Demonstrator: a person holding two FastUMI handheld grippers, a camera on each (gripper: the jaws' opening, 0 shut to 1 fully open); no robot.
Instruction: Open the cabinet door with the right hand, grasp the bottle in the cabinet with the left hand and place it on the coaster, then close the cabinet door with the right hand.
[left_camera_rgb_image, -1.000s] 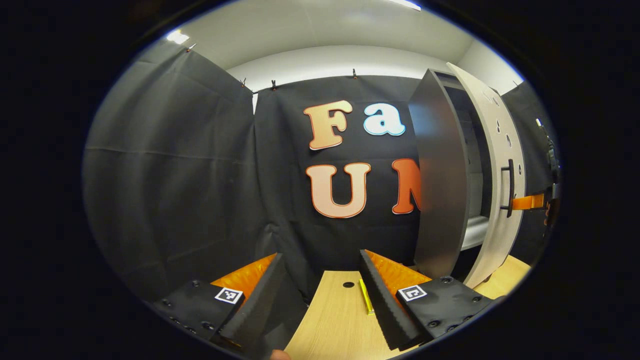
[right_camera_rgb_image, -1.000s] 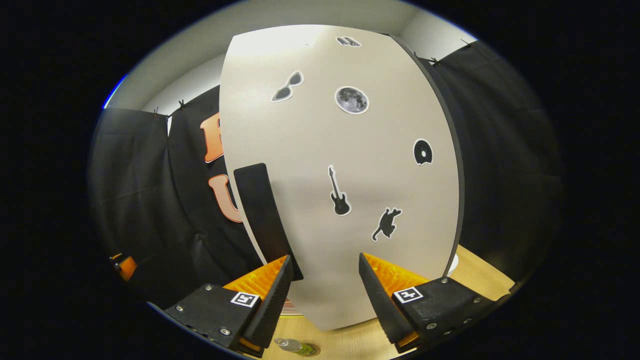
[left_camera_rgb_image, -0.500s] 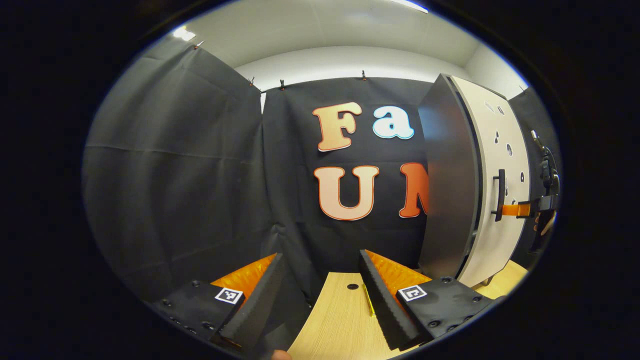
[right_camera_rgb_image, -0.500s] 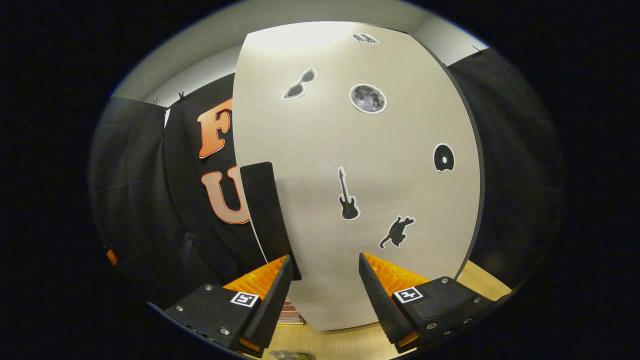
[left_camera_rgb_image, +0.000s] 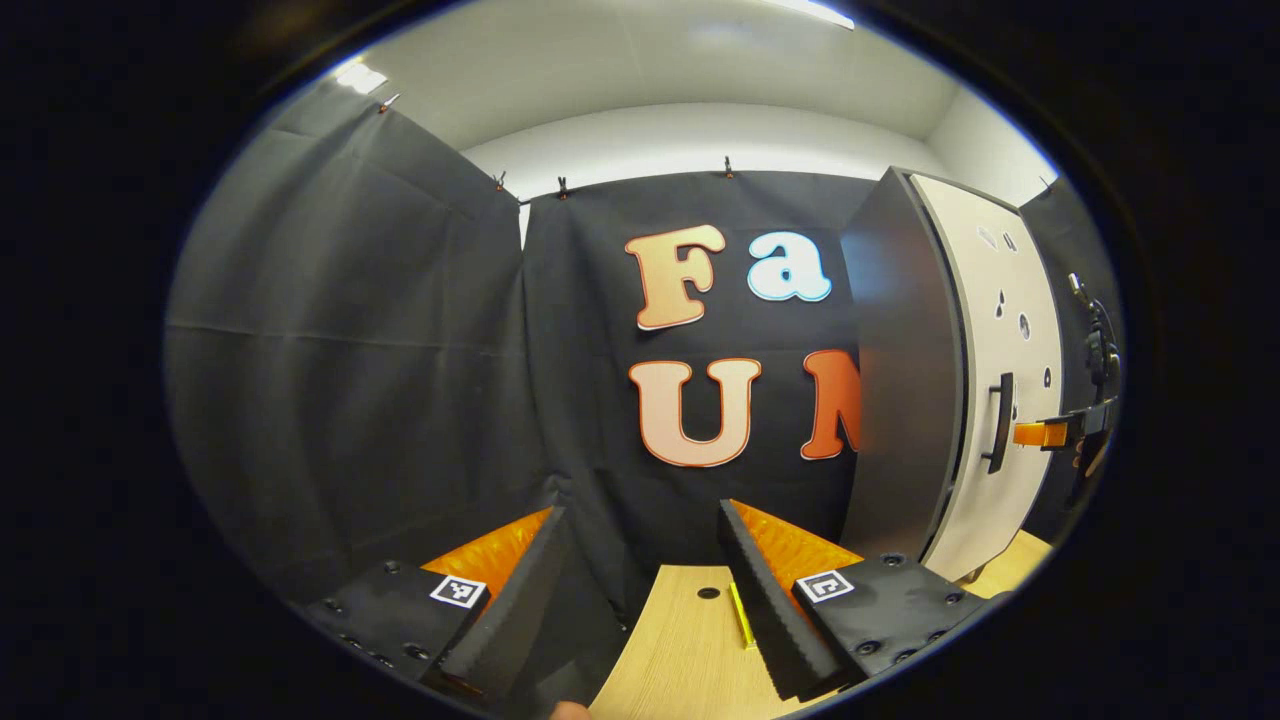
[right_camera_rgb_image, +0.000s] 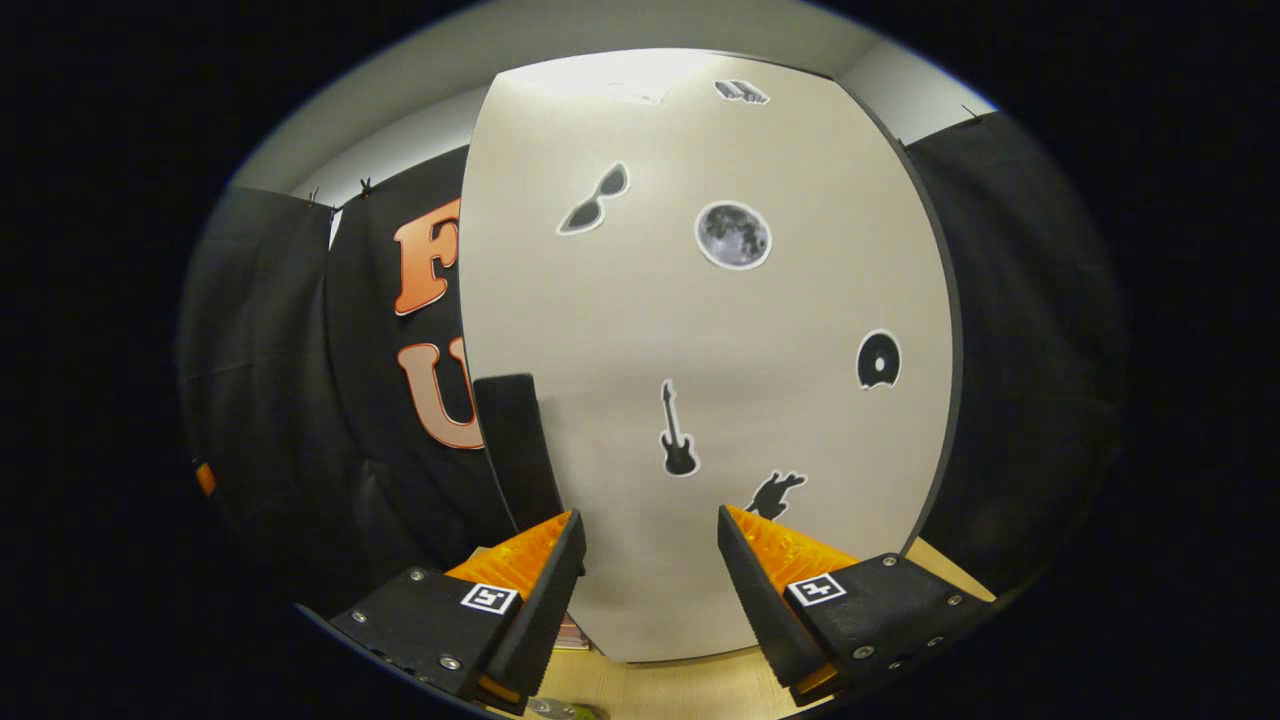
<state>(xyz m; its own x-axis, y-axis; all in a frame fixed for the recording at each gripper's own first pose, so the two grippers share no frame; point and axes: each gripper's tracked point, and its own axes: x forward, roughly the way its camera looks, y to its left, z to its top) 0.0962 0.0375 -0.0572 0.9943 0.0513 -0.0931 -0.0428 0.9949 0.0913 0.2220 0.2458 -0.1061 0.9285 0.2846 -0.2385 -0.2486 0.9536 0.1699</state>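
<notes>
Black-cloth booth, wooden table (left_camera_rgb_image: 680, 650), cabinet door (right_camera_rgb_image: 720, 380) flush, both hand-held grippers spread apart, empty

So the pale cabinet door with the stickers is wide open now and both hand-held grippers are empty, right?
Not quite. The pale stickered cabinet door is shut or nearly so, as the left gripper view shows. Both the left hand-held gripper and right hand-held gripper are empty.

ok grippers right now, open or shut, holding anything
left gripper: open, holding nothing.
right gripper: open, holding nothing, facing the door.
</notes>
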